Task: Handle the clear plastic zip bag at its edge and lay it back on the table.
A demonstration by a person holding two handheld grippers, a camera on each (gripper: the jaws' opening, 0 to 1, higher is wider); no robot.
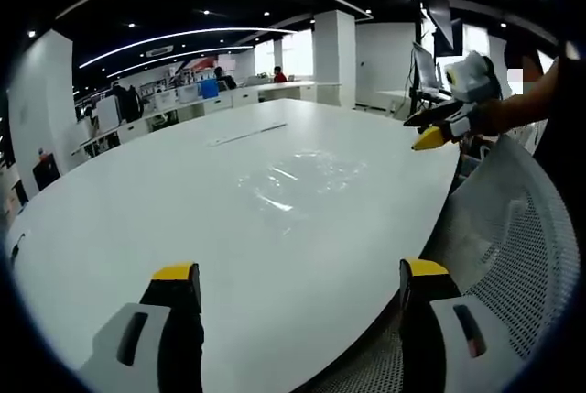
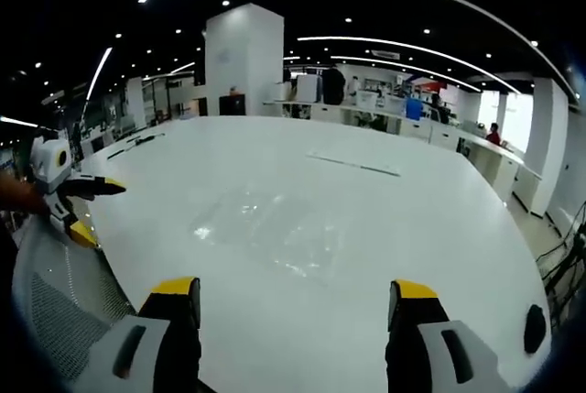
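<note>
**Bag flat on counter, both tongs clear**

Zip bag [image 1: 298, 178] lies flat on the white counter [image 1: 137, 219], mid-surface, crinkled and glinting. Left tongs [image 1: 300, 288] spread wide, nothing between them, hovering near the counter edge, short of the bag. Right tongs [image 2: 291, 297] likewise parted and empty, bag [image 2: 275, 228] ahead of them. A mesh chair [image 1: 522, 246] sits just beside the counter edge. Long thin strip [image 2: 352, 165] lies beyond the bag.
</note>
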